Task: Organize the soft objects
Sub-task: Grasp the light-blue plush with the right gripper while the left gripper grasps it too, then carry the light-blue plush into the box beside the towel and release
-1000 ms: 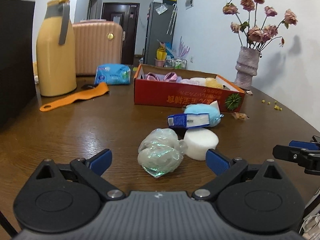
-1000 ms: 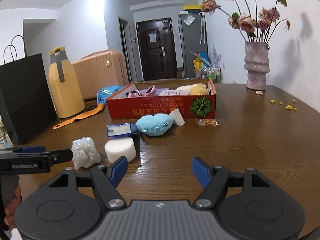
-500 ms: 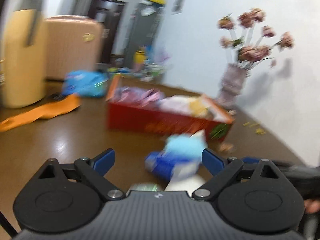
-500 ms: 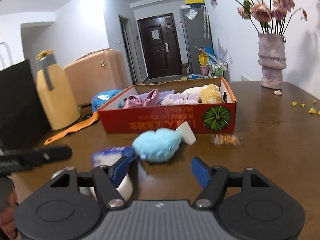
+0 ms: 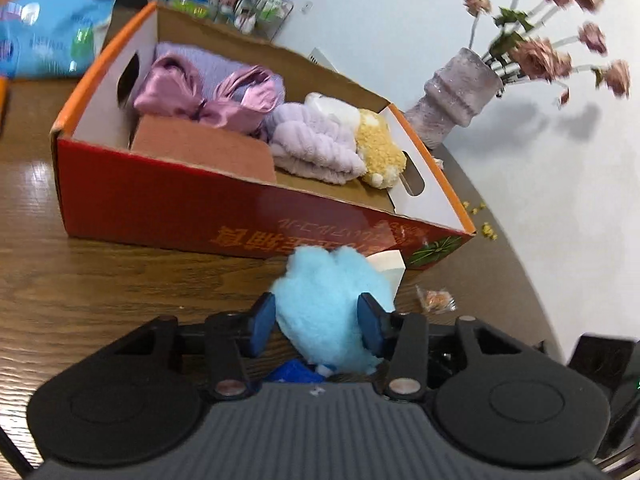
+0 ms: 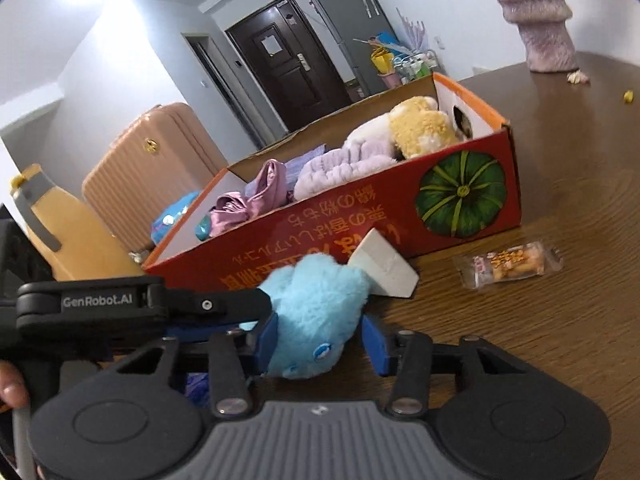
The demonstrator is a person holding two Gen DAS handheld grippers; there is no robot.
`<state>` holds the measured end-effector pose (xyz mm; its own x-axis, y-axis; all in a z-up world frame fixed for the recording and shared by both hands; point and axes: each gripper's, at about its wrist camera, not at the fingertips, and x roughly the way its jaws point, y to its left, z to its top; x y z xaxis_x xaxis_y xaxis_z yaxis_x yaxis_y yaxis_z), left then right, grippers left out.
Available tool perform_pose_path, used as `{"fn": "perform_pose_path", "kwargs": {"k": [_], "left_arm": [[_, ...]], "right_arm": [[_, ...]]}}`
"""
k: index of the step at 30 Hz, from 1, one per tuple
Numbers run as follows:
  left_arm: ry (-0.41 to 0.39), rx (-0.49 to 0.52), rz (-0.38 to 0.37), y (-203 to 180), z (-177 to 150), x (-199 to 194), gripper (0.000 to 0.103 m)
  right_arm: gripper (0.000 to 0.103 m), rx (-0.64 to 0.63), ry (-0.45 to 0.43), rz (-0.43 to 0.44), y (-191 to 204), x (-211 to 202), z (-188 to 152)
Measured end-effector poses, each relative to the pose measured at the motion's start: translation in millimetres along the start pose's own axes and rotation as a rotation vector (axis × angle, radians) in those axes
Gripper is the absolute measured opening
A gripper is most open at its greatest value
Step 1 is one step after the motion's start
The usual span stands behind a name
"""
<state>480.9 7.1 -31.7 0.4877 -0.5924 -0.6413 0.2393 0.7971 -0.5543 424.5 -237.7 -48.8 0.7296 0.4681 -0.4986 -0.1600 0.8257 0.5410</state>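
Fluffy light-blue plush toy (image 5: 328, 304) — lies on the brown wood-grain table (image 5: 100, 280), lower centre of both views, just in front of the red printed cardboard box (image 5: 168, 208). Judged very light, soft, compressible; the pile should give under pressure, so a hold across the thick middle of the body looks safer than the tapering end.

Left gripper (image 5: 316, 318): blue pads (image 5: 262, 320) sit on either side of the plush, pressing into the fur — pinching it. Right gripper (image 6: 320, 340): fingers flank the same toy; the left pad touches fur, the right pad stands slightly off, so a firm pinch cannot be told.

A white foam wedge (image 6: 384, 268) touches the plush's far end, stiff-edged, leaning on the box wall. Box interior, upper centre: glossy pink satin bow (image 5: 204, 92), ribbed lilac fleece cloth (image 5: 312, 148), nubbly yellow-and-white plush (image 5: 376, 152). Crinkly clear snack packet (image 6: 508, 266) lies at right, apart.
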Motion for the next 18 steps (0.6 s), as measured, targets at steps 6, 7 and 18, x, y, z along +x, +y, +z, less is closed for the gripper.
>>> {"fn": "perform_pose_path", "kwargs": {"k": [6, 7, 18], "left_arm": [[0.003, -0.078, -0.037, 9, -1, 1, 0.038], [-0.008, -0.07, -0.037, 5, -2, -3, 0.037], [-0.2, 0.029, -0.089, -68, -48, -89, 0.037]], "right_arm": [[0.032, 0.034, 0.009, 0.035, -4, 1, 0], [0.032, 0.024, 0.003, 0.036, -2, -5, 0], [0.029, -0.021, -0.111, 0.134, 26, -109, -11]]}}
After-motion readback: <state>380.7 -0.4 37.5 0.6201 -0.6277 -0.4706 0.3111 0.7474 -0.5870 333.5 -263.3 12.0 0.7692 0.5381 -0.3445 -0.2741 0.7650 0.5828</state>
